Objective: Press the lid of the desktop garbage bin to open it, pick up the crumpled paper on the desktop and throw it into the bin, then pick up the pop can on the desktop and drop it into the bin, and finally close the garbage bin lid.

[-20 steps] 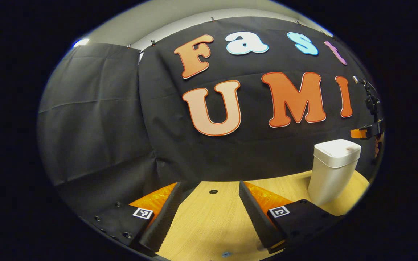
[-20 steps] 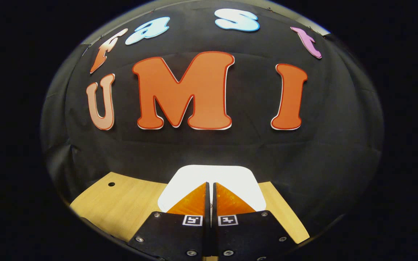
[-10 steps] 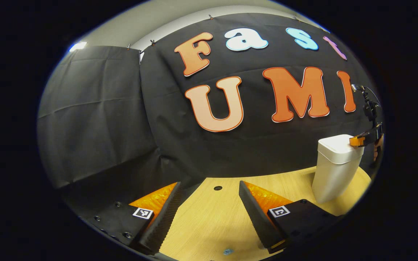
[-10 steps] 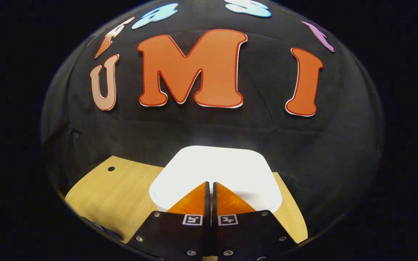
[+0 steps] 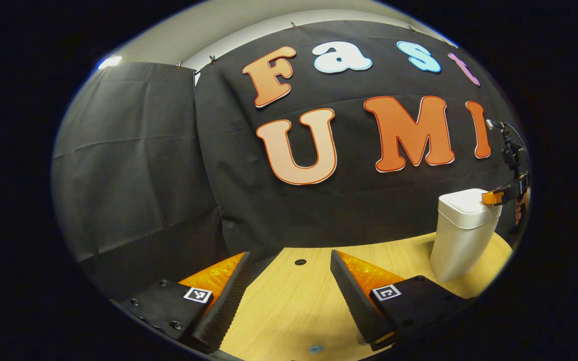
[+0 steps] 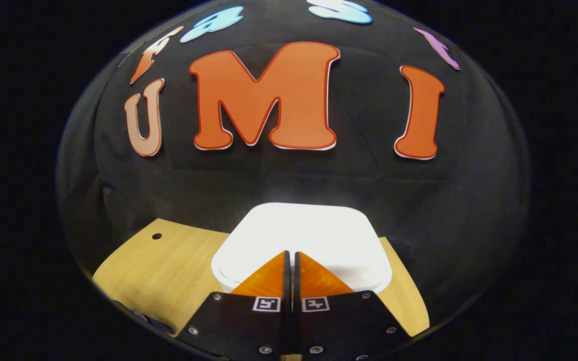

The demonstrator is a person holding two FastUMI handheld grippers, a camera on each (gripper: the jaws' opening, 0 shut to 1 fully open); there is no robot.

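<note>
A white desktop garbage bin (image 5: 462, 235) stands on the wooden table at the right of the left gripper view, its lid (image 5: 469, 200) down. In the right gripper view the lid (image 6: 304, 235) lies just beyond my right gripper (image 6: 291, 253), which is shut with nothing between its fingers and has its tips at the lid's near edge. The same right gripper (image 5: 489, 198) shows far off in the left gripper view, resting on the lid's right rim. My left gripper (image 5: 289, 258) hangs open over the bare table, well left of the bin.
The wooden table (image 5: 289, 306) has a small round hole (image 5: 300, 261) near its back edge; that hole (image 6: 156, 235) shows left of the bin too. Black cloth hangs close behind the table. A small blue speck (image 5: 314, 348) lies near the table's front.
The right gripper dropped from above the bin onto the lid's near edge and has stayed there. The left gripper has barely moved. The lid remains down.
</note>
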